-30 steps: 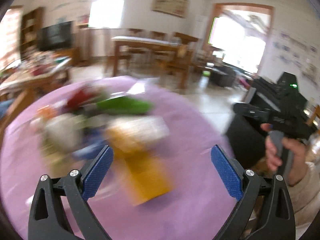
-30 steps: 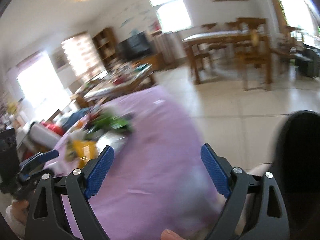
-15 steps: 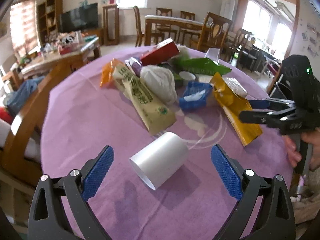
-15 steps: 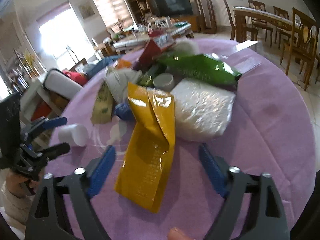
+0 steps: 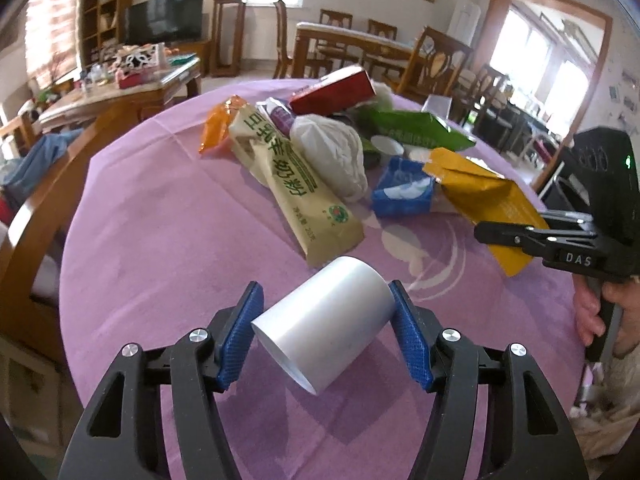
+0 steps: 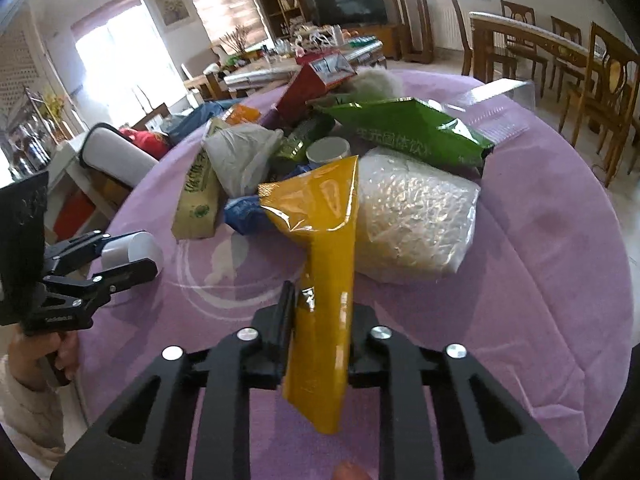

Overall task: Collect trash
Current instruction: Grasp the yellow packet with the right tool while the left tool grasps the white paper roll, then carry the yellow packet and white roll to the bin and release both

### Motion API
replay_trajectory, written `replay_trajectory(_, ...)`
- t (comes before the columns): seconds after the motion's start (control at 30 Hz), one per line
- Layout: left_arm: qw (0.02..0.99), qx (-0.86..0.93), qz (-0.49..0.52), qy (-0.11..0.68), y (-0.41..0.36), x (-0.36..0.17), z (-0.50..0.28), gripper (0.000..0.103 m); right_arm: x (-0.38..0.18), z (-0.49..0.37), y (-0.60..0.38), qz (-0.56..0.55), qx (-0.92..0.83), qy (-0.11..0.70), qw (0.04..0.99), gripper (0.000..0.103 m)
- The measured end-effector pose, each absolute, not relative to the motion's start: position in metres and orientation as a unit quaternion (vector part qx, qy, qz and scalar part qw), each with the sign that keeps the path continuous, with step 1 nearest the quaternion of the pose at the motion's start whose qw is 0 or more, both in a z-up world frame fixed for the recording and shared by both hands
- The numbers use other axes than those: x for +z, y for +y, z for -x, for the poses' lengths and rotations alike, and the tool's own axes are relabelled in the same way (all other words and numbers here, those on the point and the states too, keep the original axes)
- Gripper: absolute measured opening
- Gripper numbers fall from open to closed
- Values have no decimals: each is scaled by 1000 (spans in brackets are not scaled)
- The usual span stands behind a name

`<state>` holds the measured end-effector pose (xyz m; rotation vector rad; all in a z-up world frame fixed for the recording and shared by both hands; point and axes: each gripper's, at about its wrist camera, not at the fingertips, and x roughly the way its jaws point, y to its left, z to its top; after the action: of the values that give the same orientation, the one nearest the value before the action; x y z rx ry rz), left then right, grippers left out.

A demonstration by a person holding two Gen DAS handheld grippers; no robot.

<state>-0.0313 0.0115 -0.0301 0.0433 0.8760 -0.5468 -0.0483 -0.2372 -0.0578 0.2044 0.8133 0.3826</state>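
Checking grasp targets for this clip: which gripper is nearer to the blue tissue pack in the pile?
Right. The right gripper is clamped on the yellow pouch that lies right beside the blue tissue pack. The left gripper sits farther back, around the white cup.

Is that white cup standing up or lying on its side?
On its side. The cup lies on the purple cloth with its open rim facing the camera, between the left gripper pads.
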Motion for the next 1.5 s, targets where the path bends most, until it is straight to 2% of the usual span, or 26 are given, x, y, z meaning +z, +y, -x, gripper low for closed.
replay_trajectory(0.33, 870, -299, 7, 392, -2, -12, 42, 63, -36, 74, -268, -131, 181, 318, 921, 15)
replay_trajectory(0.37, 869, -305, 9, 388, -9, -8, 42, 63, -33, 77, -274, -135, 177, 311, 924, 10)
replay_trajectory(0.6, 855, -356, 11, 378, -67, 6, 35, 63, -17, 100, -319, -153, 155, 267, 939, 6)
replay_trajectory(0.87, 834, -417, 9, 362, -158, 27, 29, 63, -5, 132, -376, -188, 118, 200, 954, 6)
replay_trajectory(1.1, 808, -480, -7, 340, -256, 41, 34, 63, 4, 188, -463, -232, -11, 123, 965, 6)
replay_trajectory(1.5, 721, -607, -40, 333, -459, 20, 79, 63, -22, 289, -596, -290, -253, 78, 920, 6)
